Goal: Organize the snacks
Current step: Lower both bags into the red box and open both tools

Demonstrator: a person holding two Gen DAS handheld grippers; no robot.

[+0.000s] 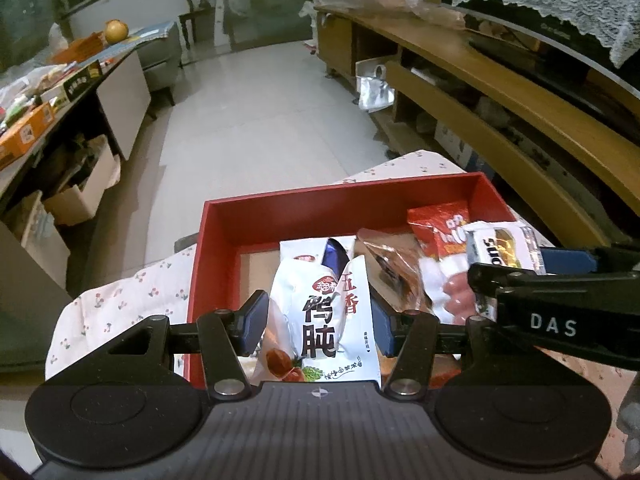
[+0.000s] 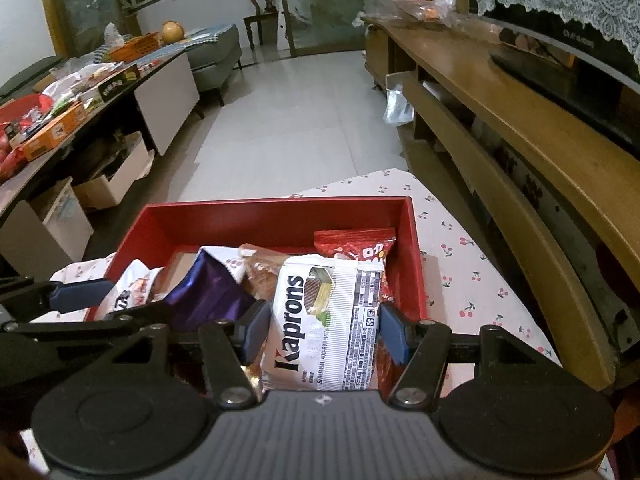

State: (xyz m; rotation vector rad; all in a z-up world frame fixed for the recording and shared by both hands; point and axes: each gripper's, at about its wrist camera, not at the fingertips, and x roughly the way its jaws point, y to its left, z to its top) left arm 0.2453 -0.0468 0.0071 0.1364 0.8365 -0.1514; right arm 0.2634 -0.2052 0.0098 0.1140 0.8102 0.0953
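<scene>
A red box [image 1: 280, 216] [image 2: 280, 216] sits on a cherry-print cloth and holds several snack packs. My left gripper [image 1: 320, 320] is shut on a white duck-gizzard packet [image 1: 324, 320], held over the box's near side. My right gripper [image 2: 324, 328] is shut on a white Kaprons wafer pack [image 2: 324, 320], also over the box; it shows at the right of the left wrist view [image 1: 500, 252]. In the box lie a red sausage pack [image 1: 440, 248] [image 2: 356, 244], a brown clear-wrapped snack [image 1: 392, 268] and a purple pack [image 2: 208, 292].
A wooden TV stand [image 1: 500, 80] [image 2: 520, 112] runs along the right. A cluttered low table [image 1: 40, 112] [image 2: 60, 112] with boxes and a round fruit stands at the left. Tiled floor [image 1: 260, 112] lies beyond the cloth-covered surface [image 2: 472, 280].
</scene>
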